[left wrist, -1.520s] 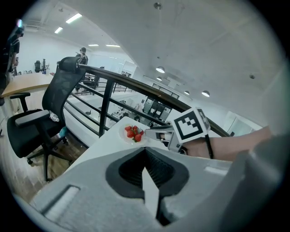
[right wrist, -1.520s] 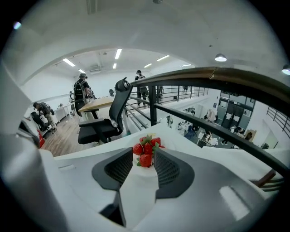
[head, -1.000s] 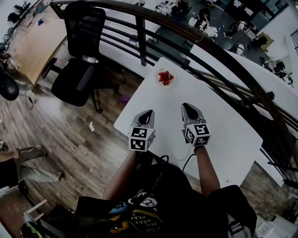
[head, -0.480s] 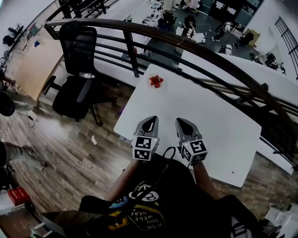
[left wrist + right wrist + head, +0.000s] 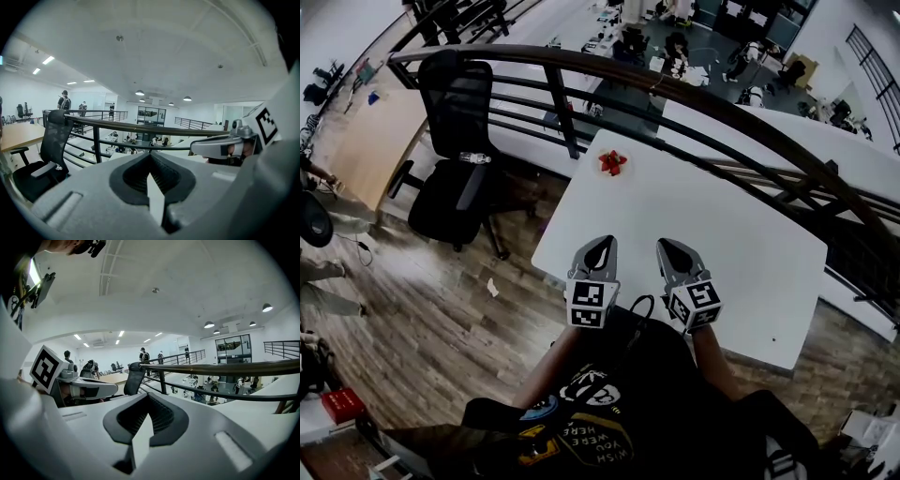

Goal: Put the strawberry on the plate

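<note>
ITEM: strawberries (image 5: 613, 163) on plate (image 5: 603, 173), far corner of white table (image 5: 741, 234) | left gripper (image 5: 601, 244), right gripper (image 5: 667, 247): jaws together, empty, well apart from the plate | STEP: placement apparently complete | NEXT: likely nothing

Smooth matt white table (image 5: 741, 234), wood-plank floor (image 5: 441, 309), dark metal railing (image 5: 675, 87).

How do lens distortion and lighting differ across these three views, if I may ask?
Head view: dim overall, the fisheye bowing the railing into an arc, the white table the brightest area. Left gripper view: a black vignette round a circular image, ceiling lamps showing as small glare spots, the left hand-held gripper looming large below. Right gripper view: the same vignette, the railing curved again.
</note>
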A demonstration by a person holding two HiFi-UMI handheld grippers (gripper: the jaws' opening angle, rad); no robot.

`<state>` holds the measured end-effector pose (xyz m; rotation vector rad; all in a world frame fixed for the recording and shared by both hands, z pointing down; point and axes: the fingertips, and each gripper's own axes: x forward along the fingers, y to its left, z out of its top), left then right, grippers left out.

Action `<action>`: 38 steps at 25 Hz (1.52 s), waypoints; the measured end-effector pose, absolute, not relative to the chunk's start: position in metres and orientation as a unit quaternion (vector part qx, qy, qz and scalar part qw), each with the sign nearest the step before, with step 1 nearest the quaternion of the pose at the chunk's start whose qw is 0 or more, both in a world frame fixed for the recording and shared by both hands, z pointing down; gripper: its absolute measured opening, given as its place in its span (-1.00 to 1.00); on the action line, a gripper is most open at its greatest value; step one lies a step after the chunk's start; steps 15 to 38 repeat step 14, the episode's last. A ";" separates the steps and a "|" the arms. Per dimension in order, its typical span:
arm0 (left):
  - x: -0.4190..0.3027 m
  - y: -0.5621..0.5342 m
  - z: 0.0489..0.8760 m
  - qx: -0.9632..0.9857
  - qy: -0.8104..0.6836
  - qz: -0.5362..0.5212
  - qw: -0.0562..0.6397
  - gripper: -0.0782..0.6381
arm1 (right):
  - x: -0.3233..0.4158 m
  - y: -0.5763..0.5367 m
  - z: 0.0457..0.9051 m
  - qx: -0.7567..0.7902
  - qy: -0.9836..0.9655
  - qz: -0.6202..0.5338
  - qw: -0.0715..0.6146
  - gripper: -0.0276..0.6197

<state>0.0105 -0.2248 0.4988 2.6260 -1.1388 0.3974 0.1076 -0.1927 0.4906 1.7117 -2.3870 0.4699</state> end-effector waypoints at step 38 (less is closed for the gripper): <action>-0.003 -0.227 0.505 0.895 -0.402 0.136 0.135 -0.77 | 0.091 -0.201 0.497 0.556 -0.809 0.161 0.101 -0.91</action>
